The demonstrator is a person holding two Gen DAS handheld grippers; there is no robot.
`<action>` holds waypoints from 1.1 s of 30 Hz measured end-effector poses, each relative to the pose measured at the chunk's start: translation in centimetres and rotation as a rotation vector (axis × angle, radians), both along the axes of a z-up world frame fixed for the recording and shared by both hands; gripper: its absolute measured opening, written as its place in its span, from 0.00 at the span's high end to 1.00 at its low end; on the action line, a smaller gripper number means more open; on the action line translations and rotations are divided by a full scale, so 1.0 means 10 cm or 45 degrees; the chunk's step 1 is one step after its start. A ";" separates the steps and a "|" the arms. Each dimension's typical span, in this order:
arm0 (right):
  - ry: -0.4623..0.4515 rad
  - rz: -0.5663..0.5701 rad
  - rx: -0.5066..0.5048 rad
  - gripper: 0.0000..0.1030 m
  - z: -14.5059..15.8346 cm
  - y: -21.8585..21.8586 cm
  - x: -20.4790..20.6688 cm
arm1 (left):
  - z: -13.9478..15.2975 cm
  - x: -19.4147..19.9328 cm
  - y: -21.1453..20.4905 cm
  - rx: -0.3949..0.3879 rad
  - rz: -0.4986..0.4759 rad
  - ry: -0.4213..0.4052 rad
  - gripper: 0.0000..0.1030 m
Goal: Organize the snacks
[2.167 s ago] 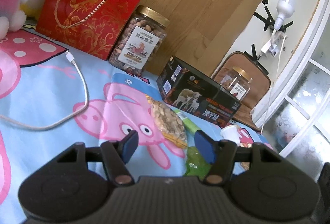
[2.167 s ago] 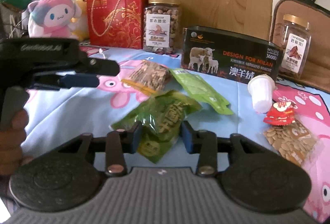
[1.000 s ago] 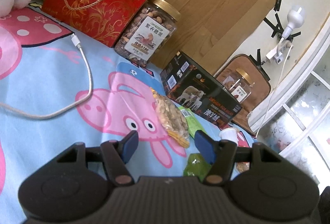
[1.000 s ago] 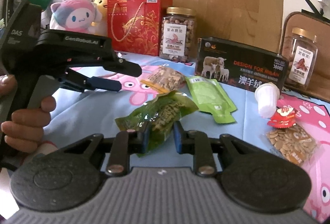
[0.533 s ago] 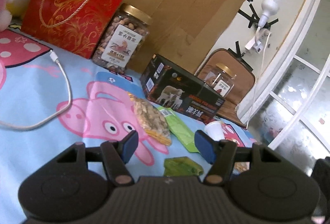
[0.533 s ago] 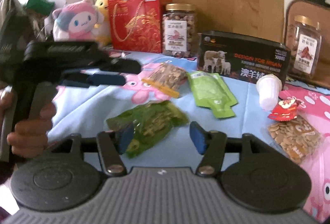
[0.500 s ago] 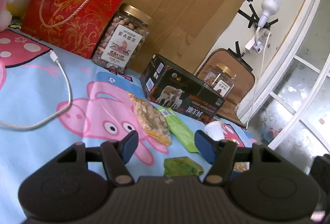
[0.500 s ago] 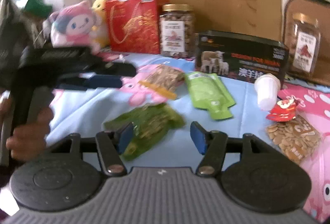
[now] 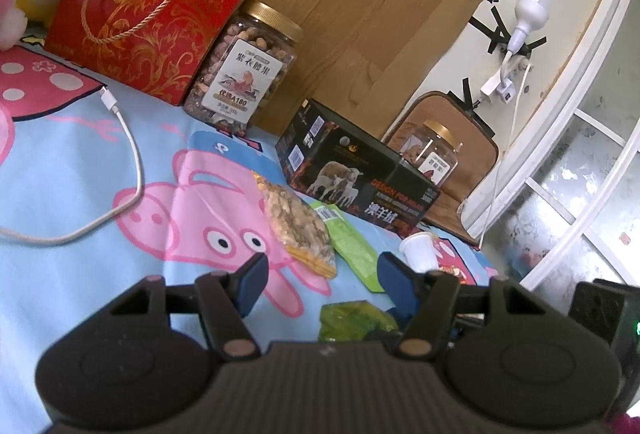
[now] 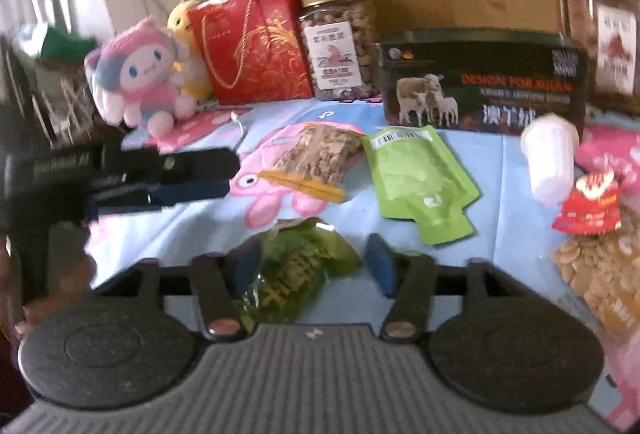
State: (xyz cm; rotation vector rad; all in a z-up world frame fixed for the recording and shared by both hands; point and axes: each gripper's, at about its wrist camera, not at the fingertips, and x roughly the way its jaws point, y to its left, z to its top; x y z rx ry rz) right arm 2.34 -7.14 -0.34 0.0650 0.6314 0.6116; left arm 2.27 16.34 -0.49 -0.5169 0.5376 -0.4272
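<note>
A cartoon-pig sheet (image 10: 132,234) covers the surface. My right gripper (image 10: 312,268) has just been closing, yet its pads seem, through the blur, clear of the dark green snack pack (image 10: 298,274) lying between them. My left gripper (image 9: 322,274) hangs released and empty. Beyond lie a nut bag (image 10: 320,158) and a light green pouch (image 10: 416,178).

A desk is covered by a blue cartoon-pig cloth (image 9: 80,162). On it are laid a white cable (image 9: 132,170), a nut packet (image 10: 316,154), a light green pouch (image 10: 416,174), a dark green packet (image 10: 304,266), a white cup (image 10: 548,162) (on its side) and a seed packet (image 10: 600,266).
</note>
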 end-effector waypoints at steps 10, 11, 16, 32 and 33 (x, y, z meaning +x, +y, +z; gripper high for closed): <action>-0.182 -0.004 -0.028 0.71 0.10 -0.03 -0.31 | -0.01 0.03 0.01 -0.012 -0.009 0.019 0.40; -0.199 -0.022 -0.027 0.71 0.12 -0.05 -0.33 | -0.01 0.03 0.01 -0.012 -0.009 0.019 0.40; -0.226 -0.148 -0.018 0.76 0.17 -0.22 -0.34 | -0.01 0.03 0.01 -0.011 -0.008 0.019 0.40; -0.047 -0.107 0.026 0.79 0.02 -0.48 -0.59 | -0.01 0.04 0.00 0.014 -0.007 0.015 0.40; -0.034 -0.087 0.019 0.78 -0.01 -0.48 -0.61 | -0.01 0.04 -0.01 0.015 -0.006 0.015 0.40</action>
